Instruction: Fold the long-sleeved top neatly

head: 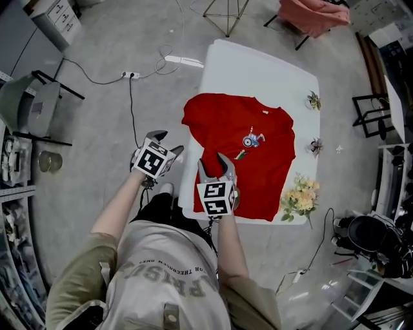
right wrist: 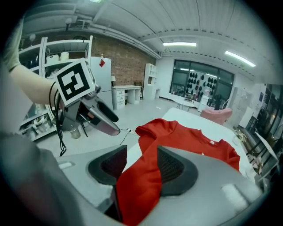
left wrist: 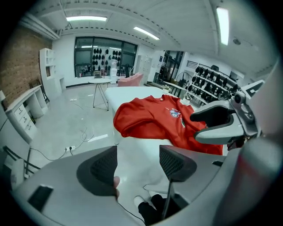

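Observation:
A red long-sleeved top [head: 258, 174] lies spread on the white table [head: 258, 71], collar at the far end, with a small print [head: 253, 140] on the chest. Its left side is bunched in a fold [left wrist: 132, 119]. My right gripper [head: 211, 160] hovers over the top's near left edge. Its jaws stand apart, and the red cloth [right wrist: 146, 185] shows in the gap [right wrist: 141, 161] without the pads pressing on it. My left gripper [head: 170, 142] is off the table's left side, over the floor. It is open [left wrist: 138, 161] with nothing between its fingers.
A bunch of pale flowers [head: 300, 193] lies at the table's near right, and two small flower pieces [head: 313, 100] sit along the right edge. A power strip and cables [head: 132, 75] lie on the floor to the left. A pink chair [head: 313, 16] stands beyond the table.

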